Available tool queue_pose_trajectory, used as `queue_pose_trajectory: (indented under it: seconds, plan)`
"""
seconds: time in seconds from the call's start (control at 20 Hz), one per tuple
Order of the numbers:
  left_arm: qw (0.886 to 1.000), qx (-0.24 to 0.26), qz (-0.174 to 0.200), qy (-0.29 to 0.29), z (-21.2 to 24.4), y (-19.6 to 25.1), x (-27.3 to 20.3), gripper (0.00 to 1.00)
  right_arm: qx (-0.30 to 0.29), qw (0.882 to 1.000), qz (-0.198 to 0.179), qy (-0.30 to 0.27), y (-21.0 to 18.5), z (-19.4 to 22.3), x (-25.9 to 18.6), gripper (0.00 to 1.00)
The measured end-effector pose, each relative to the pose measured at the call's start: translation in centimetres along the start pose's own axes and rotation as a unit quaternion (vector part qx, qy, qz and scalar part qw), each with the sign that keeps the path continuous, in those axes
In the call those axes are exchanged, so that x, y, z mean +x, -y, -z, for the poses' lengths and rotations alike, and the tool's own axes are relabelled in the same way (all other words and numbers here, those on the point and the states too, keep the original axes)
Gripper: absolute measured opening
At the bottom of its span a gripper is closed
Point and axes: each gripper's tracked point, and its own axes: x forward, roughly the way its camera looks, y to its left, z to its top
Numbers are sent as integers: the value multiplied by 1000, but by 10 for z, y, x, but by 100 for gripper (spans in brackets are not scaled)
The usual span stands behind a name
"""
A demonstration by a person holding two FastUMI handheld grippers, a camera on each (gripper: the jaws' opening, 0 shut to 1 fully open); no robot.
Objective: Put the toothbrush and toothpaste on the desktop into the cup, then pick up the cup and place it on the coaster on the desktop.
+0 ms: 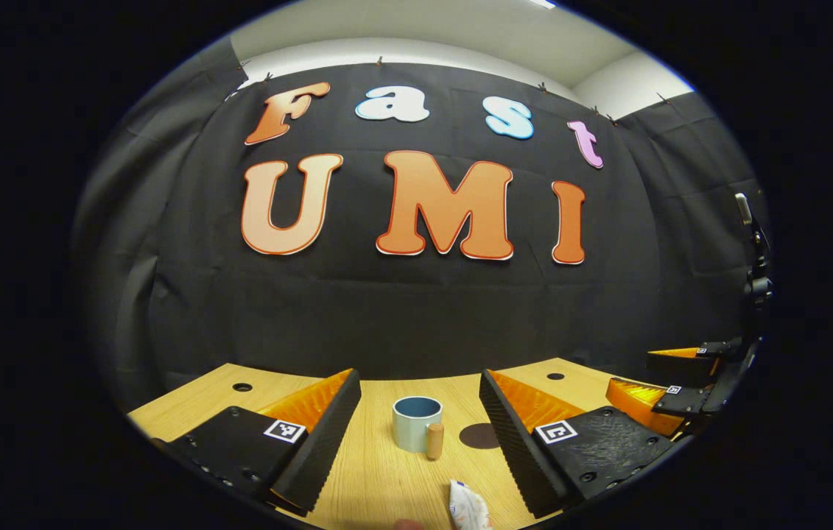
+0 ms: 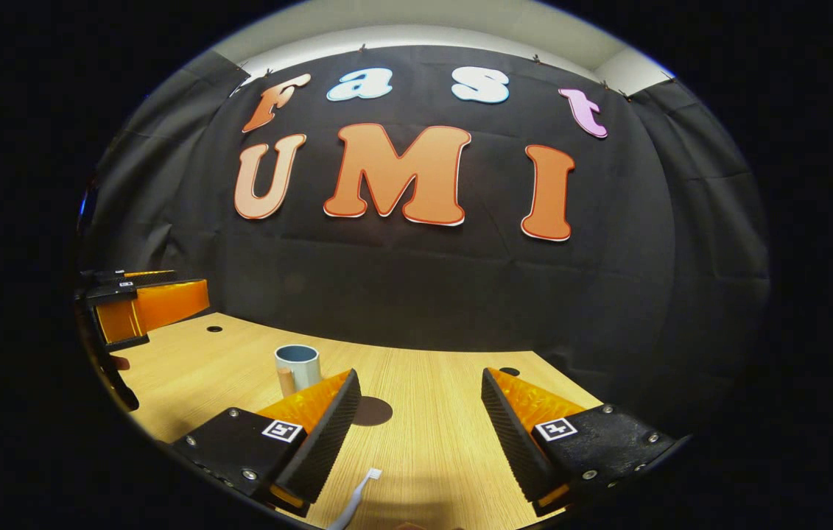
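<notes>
- Left gripper view: light wood-grain desktop (image 1: pixel 379 471) runs to the black cloth wall at its far edge; round cable holes sit near the far left and far right corners.
- Left gripper (image 1: pixel 420 434) hangs above the near part of the desktop, fingers wide apart, nothing between them.
- Right gripper (image 1: pixel 670 383) shows toward the desktop's right edge in the same view; in the right gripper view its own fingers, gripper (image 2: pixel 416 434), stand wide apart over the wood, gripping nothing.
- Pale blue-grey cylindrical cup with a short wooden peg handle (image 1: pixel 416 423) stands upright mid-desktop, handle toward the near edge; seen also at (image 2: pixel 297 366).
- Dark brown round flat coaster (image 1: pixel 479 436) lies just right of the cup, apart from it; bare.
- White crumpled toothpaste tube with coloured print (image 1: pixel 468 508) lies flat at the near edge, outside the cup.
- White slim toothbrush (image 2: pixel 357 497) lies flat at the near edge, bristle head pointing away, outside the cup.
</notes>
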Motion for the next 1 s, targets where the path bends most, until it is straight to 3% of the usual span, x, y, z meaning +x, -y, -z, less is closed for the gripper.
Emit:
queue_pose_trajectory:
  seconds: [0.5, 0.8, 1.0]
  plan:
    - [999, 18, 13, -41, 11, 28, 15, 97, 8, 999, -9, -39, 3, 11, 5, 99]
    - [990, 11, 24, -137, 67, 36, 19, 97, 20, 994, -22, -109, -6, 51, -3, 98]
    - [976, 5, 31, -215, 111, 42, 12, 98, 28, 985, -37, -169, -20, 82, -9, 95]
